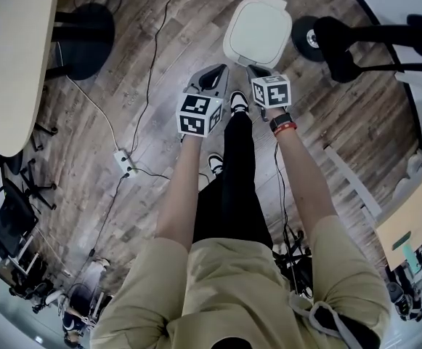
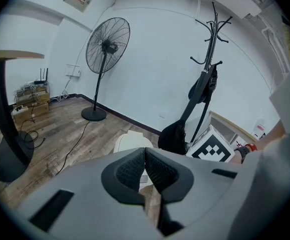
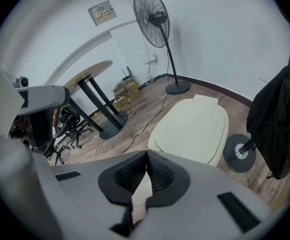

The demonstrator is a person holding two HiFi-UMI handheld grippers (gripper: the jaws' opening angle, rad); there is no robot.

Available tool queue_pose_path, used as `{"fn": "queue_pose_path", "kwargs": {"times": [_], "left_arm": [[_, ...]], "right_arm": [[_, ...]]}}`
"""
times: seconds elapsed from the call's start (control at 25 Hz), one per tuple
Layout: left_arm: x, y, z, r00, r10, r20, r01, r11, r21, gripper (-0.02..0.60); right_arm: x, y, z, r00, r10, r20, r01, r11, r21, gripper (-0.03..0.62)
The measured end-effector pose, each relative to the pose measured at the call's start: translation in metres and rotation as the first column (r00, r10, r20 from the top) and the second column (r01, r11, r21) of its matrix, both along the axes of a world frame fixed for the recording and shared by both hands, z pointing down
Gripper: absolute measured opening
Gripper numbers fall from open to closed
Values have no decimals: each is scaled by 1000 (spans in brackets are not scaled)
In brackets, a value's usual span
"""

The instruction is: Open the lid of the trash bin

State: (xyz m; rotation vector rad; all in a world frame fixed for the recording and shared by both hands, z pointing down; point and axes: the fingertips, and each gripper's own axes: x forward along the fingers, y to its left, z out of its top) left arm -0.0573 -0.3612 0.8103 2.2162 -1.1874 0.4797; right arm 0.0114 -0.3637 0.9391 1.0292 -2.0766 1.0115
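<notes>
- My left gripper [image 1: 212,78] and right gripper [image 1: 258,75]: jaws pressed together, empty.
- Trash bin [image 1: 258,31] stands just ahead of them, lid [image 3: 192,126] down.
- The lid is likely light, rigid, slick plastic; I'd hook its front lip.

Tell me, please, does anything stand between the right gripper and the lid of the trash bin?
Nothing visible does. The right gripper, its jaws shut and empty, points straight at the closed lid with no object between them. The coat stand base stands beside the lid, off the path.
</notes>
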Motion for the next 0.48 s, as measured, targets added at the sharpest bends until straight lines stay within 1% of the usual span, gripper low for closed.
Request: {"fn": "queue_pose_path", "kwargs": {"times": [0.16,0.28,0.48], "left_arm": [[1,-10,18,1000,10,-5,-10,1000,1,23],[3,-16,30,999,32,-2,-32,999,0,23],[13,-27,50,999,51,-2,-51,999,-7,23]], "right_arm": [[5,-10,28,1000,9,-19,-10,1000,-20,15],[7,-18,42,999,24,-40,-25,999,-29,15],[9,-21,70,999,9,-52,-12,999,-52,15]]}}
